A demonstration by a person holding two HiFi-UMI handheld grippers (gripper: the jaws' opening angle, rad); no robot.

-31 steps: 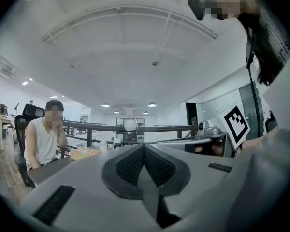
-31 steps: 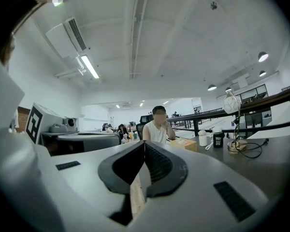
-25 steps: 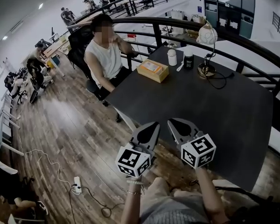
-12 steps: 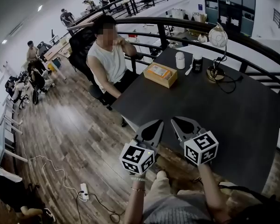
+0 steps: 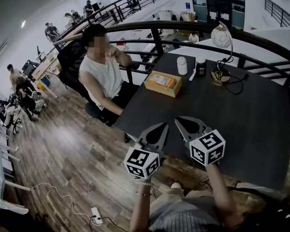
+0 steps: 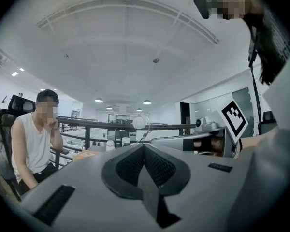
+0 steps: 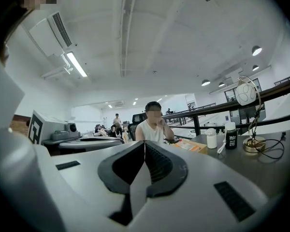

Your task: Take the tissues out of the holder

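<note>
Both left gripper (image 5: 162, 127) and right gripper (image 5: 179, 122), fingers closed empty, hover at table (image 5: 232, 115) edge, tissue holder (image 5: 163, 83) well apart.

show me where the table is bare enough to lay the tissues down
The whole middle and near half of the table is bare, from the tissue box down to the near edge, and so is the right side past the lamp. It is crowded only along the far edge: box, white bottle, black jar, lamp.
</note>
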